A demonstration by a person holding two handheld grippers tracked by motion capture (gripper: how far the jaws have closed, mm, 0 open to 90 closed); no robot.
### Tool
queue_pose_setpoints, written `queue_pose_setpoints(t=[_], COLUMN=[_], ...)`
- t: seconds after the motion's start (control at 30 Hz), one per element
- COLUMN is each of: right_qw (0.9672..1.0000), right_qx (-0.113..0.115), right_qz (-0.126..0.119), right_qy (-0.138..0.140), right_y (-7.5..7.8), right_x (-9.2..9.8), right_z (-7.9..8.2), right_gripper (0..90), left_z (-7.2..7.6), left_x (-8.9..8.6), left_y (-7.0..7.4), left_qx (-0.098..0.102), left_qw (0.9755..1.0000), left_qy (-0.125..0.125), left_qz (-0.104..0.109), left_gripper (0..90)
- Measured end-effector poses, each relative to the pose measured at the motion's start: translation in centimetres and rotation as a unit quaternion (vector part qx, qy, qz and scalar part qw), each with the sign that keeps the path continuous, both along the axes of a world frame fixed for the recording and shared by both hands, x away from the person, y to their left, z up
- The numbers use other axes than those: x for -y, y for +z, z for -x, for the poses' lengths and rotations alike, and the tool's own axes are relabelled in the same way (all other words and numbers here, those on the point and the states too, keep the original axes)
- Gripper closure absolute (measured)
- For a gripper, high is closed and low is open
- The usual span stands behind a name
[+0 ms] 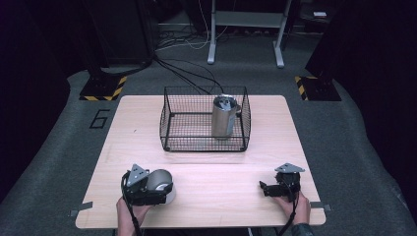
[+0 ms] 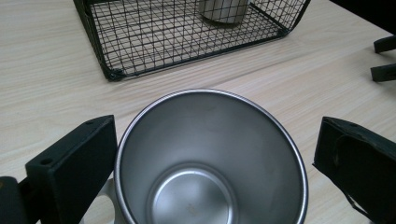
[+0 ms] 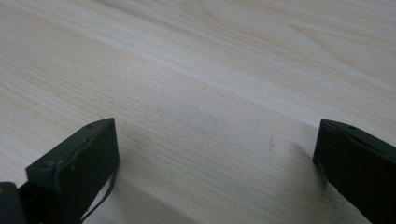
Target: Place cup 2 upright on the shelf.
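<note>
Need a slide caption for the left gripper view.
Open left tongs flank a steel cup; wire basket with a second cup beyond.

Grey carpet floor (image 1: pixel 59 162), dark room, metal frame legs (image 1: pixel 244 29), cables (image 1: pixel 187 73)

Two steel mugs: one (image 1: pixel 223 117) inside the single wire basket (image 1: pixel 169 129), one (image 1: pixel 162 184) well in front of it.
</note>
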State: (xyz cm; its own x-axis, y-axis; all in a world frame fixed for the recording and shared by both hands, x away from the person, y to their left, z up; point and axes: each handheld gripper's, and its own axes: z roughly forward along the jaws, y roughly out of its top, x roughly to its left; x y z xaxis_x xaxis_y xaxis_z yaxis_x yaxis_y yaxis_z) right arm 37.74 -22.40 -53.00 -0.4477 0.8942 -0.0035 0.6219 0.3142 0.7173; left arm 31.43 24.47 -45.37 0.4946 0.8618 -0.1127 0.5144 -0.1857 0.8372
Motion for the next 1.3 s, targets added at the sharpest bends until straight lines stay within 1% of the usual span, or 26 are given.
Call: queue_pose_setpoints(t=[0.07,0.1,0.17,0.2,0.23,0.27,0.4,0.43,0.57,0.67,0.73,0.77,1.03,1.1,1.13,1.2,1.3], right_qw=[1.0000,1.0000,1.0000,1.0000,1.0000,1.0000,1.0000,1.0000,1.0000,1.0000,1.0000,1.0000,1.0000,1.0000,1.0000,1.0000,0.9999], right_qx=[0.000,0.001,0.001,0.001,0.001,0.002,0.000,0.000,0.000,0.001,0.001,0.002,0.002,0.000,0.000,0.000,0.001], right_qz=[0.000,0.001,0.001,0.001,0.001,0.001,0.000,0.000,0.000,0.000,-0.002,-0.002,-0.001,0.001,0.001,0.001,-0.002], right_qy=[0.000,0.001,0.001,0.002,0.001,0.001,-0.001,-0.001,0.002,0.001,0.002,0.005,0.008,0.008,0.008,0.009,0.013], right_y=[0.00,-0.01,-0.01,-0.02,-0.01,-0.02,0.00,0.00,0.00,0.01,-0.01,-0.01,-0.02,-0.01,-0.01,0.00,-0.01], right_x=[0.00,0.02,0.02,0.04,0.04,0.04,0.01,0.01,0.05,0.03,0.04,0.08,0.11,0.10,0.10,0.11,0.09], right_z=[0.00,-0.01,-0.01,-0.02,-0.02,-0.02,0.00,0.00,-0.06,-0.04,-0.06,-0.10,-0.15,-0.17,-0.16,-0.17,-0.20], right_gripper=[0.0,0.0,0.0,0.0,0.0,0.0,0.0,0.0,0.0,0.0,0.0,0.0,0.0,0.0,0.0,0.0,0.0], left_z=[-0.07,-0.06,-0.07,-0.10,-0.07,-0.09,0.04,0.12,0.11,0.07,0.03,-0.02,-0.08,-0.05,0.00,0.01,-0.09], left_x=[0.05,0.12,0.17,0.21,0.26,0.30,0.44,0.51,0.58,0.68,0.75,0.66,0.47,0.46,0.35,0.40,0.46], left_y=[-0.13,-0.22,-0.41,-0.52,-0.58,-0.67,-0.78,-0.83,-0.91,-0.76,-0.72,-0.71,-0.69,-0.74,-0.58,-0.42,0.06], left_qx=[0.000,-0.002,-0.003,-0.002,-0.006,-0.004,0.002,0.005,0.010,0.003,0.000,0.002,0.005,0.017,0.013,0.018,0.023], left_qw=[1.0000,1.0000,1.0000,0.9999,1.0000,0.9999,0.9998,0.9996,0.9995,0.9992,0.9993,0.9992,0.9992,0.9991,0.9992,0.9993,0.9988], left_qy=[0.001,0.002,0.000,0.001,0.001,0.002,0.008,0.012,0.011,0.011,0.012,0.009,-0.007,-0.003,-0.009,-0.009,-0.016], left_qz=[-0.006,-0.003,-0.005,-0.010,-0.007,-0.012,-0.019,-0.025,-0.028,-0.038,-0.036,-0.040,-0.040,-0.038,-0.038,-0.032,-0.040], left_gripper=[0.0,0.0,0.1,0.5,0.7,0.8,2.8,4.0,5.5,5.7,5.8,5.9,6.4,6.4,6.4,6.4,6.4])
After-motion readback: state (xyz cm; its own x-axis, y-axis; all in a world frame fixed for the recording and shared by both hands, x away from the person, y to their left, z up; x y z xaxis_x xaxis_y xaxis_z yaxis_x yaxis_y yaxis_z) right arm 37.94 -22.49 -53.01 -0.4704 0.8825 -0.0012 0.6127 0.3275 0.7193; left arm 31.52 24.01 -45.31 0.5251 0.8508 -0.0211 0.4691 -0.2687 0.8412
